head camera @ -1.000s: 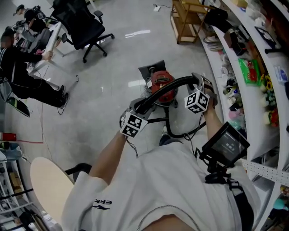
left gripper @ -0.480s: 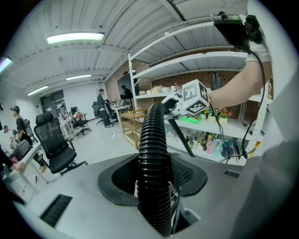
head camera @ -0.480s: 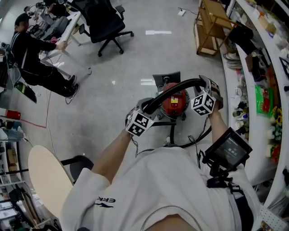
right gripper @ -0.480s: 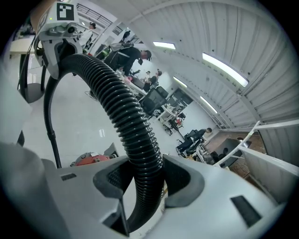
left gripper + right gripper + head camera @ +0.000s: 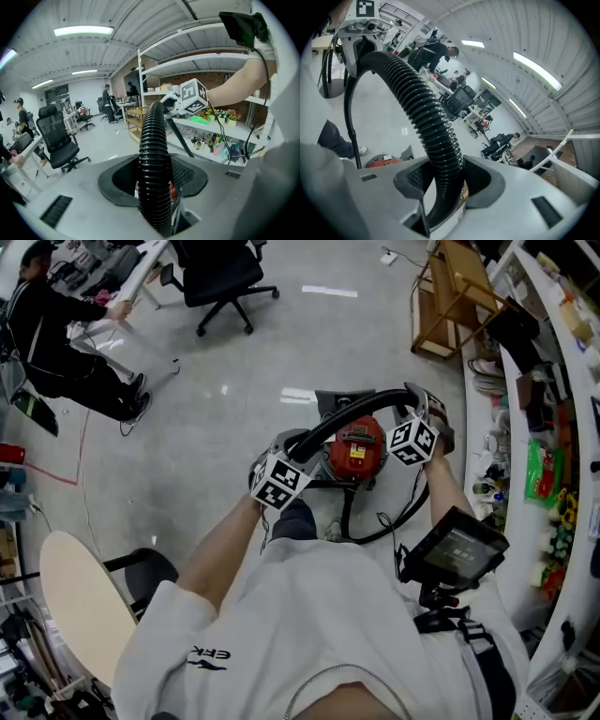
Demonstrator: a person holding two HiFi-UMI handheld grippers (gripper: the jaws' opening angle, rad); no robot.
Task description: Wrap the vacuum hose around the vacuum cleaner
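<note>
A red vacuum cleaner (image 5: 356, 448) stands on the floor in front of me. Its black ribbed hose (image 5: 349, 414) arches above it between my two grippers. My left gripper (image 5: 292, 444) is shut on the hose's left part (image 5: 153, 168). At the arch's right end my right gripper (image 5: 419, 409) is shut on the hose (image 5: 436, 145) too. A thin black cord (image 5: 389, 519) loops on the floor beside the cleaner. In the right gripper view the cleaner's red top (image 5: 384, 161) shows low down, and the left gripper (image 5: 358, 33) grips the far end of the arch.
White shelves (image 5: 548, 381) full of small goods curve along the right. A wooden rack (image 5: 448, 296) stands behind the cleaner. A black office chair (image 5: 220, 273) and a seated person (image 5: 56, 329) at a desk are at the upper left. A round beige tabletop (image 5: 80, 610) is at my lower left.
Both grippers have carried the hose arch sideways across the floor view while keeping their hold. The cleaner now sits closer under the arch, and the room has shifted in the head view.
</note>
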